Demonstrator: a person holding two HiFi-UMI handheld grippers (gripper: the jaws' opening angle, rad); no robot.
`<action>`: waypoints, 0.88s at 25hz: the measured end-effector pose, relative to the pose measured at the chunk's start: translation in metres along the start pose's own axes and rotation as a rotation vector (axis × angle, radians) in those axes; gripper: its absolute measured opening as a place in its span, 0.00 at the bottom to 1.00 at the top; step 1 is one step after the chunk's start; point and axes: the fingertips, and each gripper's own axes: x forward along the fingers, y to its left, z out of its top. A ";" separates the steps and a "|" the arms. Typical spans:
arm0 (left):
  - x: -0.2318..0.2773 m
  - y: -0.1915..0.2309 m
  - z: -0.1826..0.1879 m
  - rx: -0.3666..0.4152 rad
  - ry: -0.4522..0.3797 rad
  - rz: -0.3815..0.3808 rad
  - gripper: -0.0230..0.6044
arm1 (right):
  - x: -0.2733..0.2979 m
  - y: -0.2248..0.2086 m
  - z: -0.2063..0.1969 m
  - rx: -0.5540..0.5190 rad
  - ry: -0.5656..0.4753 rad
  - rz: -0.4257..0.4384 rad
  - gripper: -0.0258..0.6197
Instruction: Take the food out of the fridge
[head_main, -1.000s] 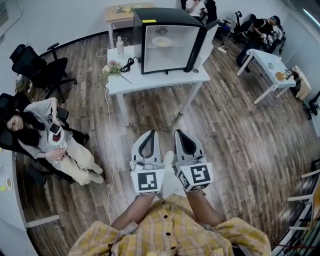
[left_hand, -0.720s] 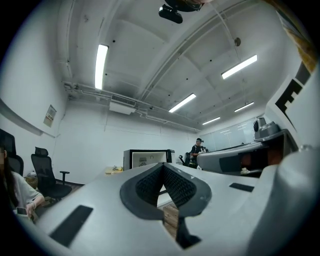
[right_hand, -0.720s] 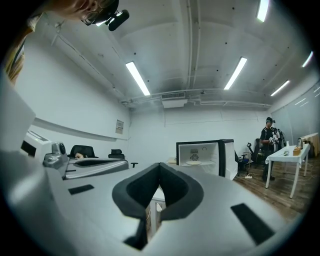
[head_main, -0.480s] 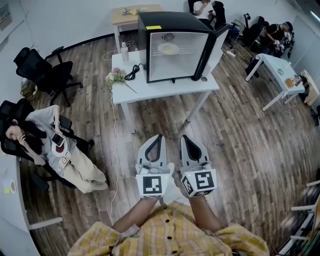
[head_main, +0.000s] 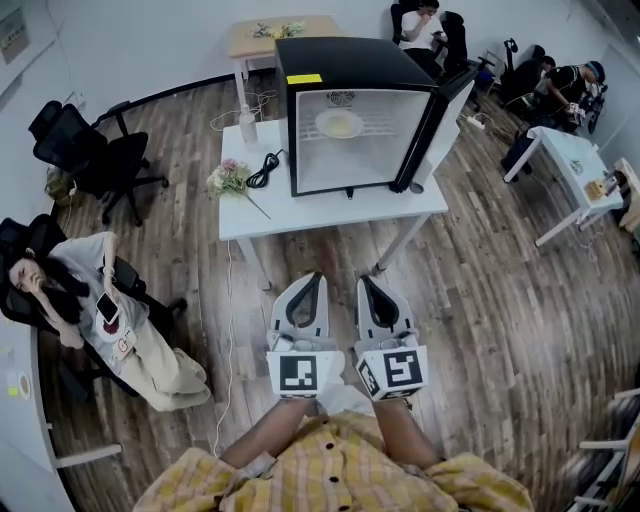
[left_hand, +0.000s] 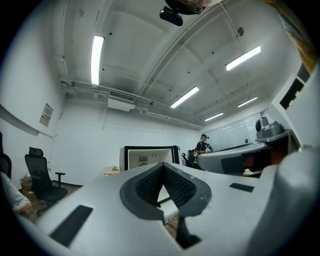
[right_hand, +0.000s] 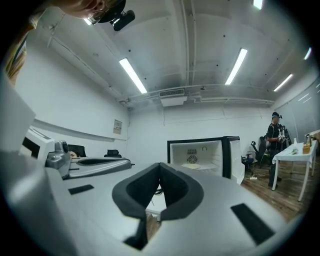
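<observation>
Food (head_main: 339, 124), pale and round, lies on the upper shelf (head_main: 376, 128) inside the fridge (head_main: 340, 62), whose door (head_main: 445, 110) stands open at the right. The fridge stands on a white counter (head_main: 330, 208), with flowers (head_main: 228, 178), a black cable (head_main: 265, 168) and a bottle (head_main: 246, 122) to its left. Well short of the counter, the left hand-held gripper (head_main: 306, 282) and right hand-held gripper (head_main: 368, 285) are held side by side, both closed with nothing between the jaws.
</observation>
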 end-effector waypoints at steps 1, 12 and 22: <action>0.012 0.001 0.000 -0.002 0.003 0.001 0.05 | 0.010 -0.008 0.001 -0.001 -0.001 0.001 0.05; 0.110 0.013 -0.005 0.052 0.033 0.041 0.05 | 0.097 -0.073 -0.001 0.023 0.018 0.056 0.05; 0.144 0.015 -0.011 0.066 0.067 0.056 0.05 | 0.127 -0.094 -0.005 0.057 0.044 0.088 0.05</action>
